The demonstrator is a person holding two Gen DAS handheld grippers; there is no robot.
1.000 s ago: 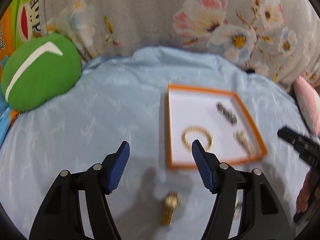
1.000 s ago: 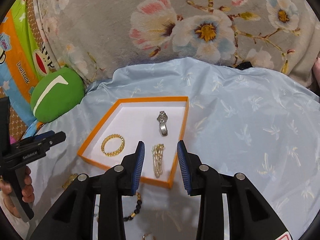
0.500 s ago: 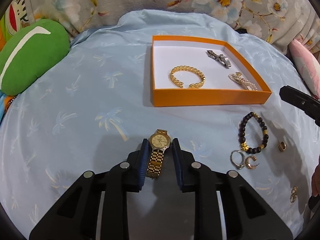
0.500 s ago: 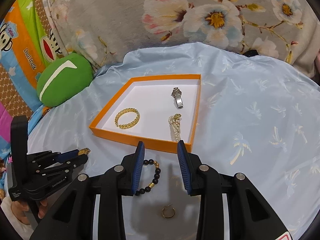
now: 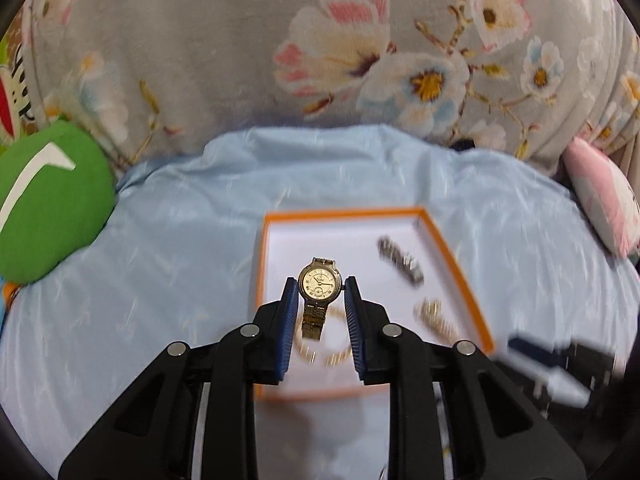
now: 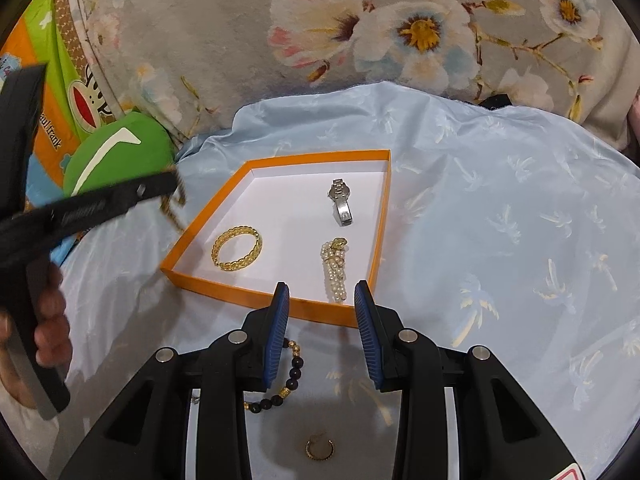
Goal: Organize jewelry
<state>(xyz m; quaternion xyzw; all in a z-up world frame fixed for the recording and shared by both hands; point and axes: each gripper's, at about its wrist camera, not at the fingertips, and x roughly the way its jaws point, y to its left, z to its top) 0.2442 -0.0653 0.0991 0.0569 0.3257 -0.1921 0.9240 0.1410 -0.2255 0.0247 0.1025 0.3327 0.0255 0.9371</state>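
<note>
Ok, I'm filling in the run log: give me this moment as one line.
left tool: shut on gold watch | watch: in the air before orange box | right tool: open, empty, near box's front wall

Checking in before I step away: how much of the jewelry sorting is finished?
Done: the gold chain bracelet, silver watch and pearl piece lie in the orange tray. In hand: the left claw carries the gold watch above it. Left: the black bead bracelet and gold ring on the blue sheet.
</note>
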